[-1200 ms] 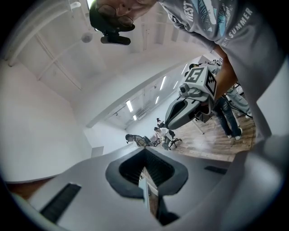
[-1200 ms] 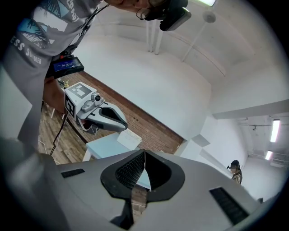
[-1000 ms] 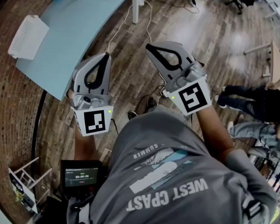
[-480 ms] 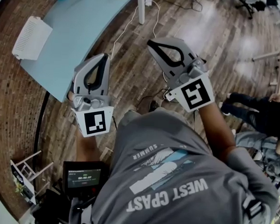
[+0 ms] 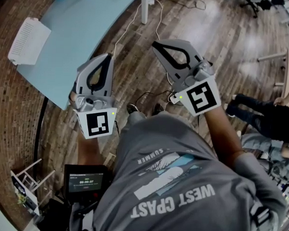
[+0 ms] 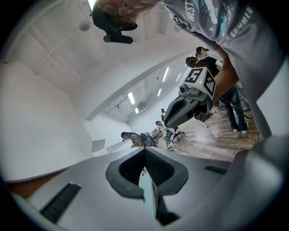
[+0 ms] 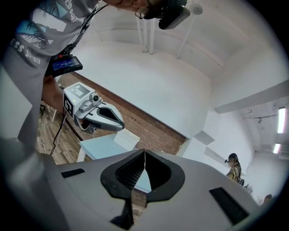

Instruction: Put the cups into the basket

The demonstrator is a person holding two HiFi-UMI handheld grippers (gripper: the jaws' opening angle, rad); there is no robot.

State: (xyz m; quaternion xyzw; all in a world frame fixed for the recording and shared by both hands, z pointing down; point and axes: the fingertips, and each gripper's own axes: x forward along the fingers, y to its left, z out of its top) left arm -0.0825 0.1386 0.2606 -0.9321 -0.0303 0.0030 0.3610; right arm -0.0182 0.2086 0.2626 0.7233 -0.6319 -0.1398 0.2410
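Held grey plastic left gripper [image 5: 108, 58] just beside pale blue table [image 5: 76, 34], matching right gripper [image 5: 155, 44] farther from it; both pairs of fingers pressed together, pinching nothing. Found white perforated plastic basket [image 5: 28, 40] on that table's edge.

Pale blue table [image 5: 76, 30], white basket [image 5: 28, 40] dotted with a fine grid of holes, red-brown brick wall [image 5: 17, 113], brown plank floor [image 5: 223, 35], and the left gripper [image 5: 108, 58] and right gripper [image 5: 155, 44] both grey, black-lined, wearing black-and-white square markers.
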